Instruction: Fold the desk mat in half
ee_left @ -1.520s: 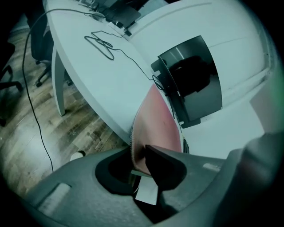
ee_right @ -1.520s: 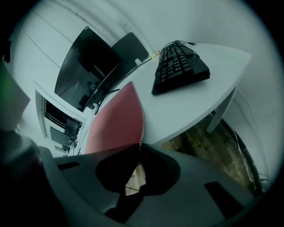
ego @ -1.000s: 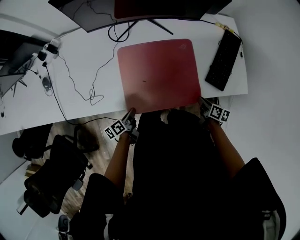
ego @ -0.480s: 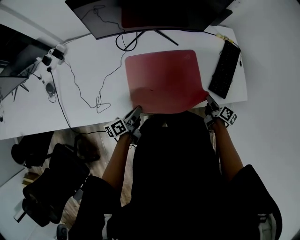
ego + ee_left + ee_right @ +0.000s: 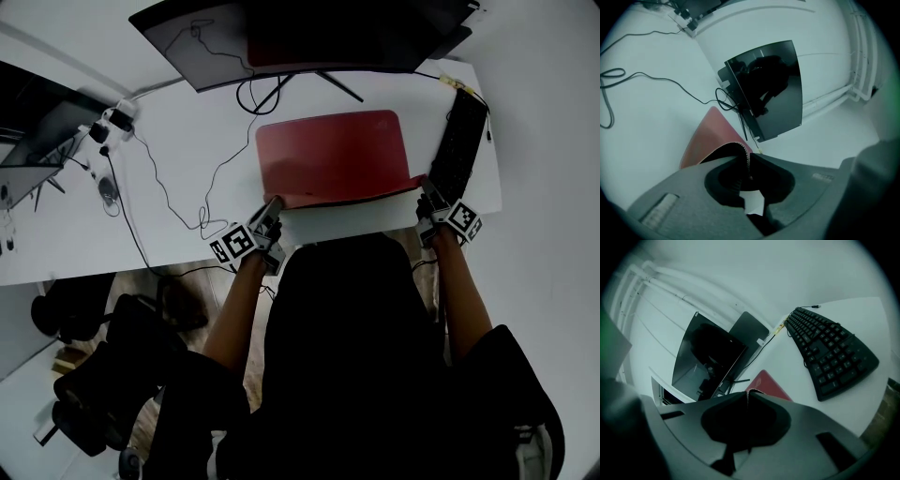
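White bench, red desk mat in front of the monitor.
Left gripper and right gripper each pinch tight on a near corner, and that near edge hangs raised off the bench, far edge flat beside the keyboard.

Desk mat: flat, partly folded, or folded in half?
Partly folded. The left gripper and right gripper pinch the near corners of the desk mat, lifted off the desk and curling over; its far part lies flat.
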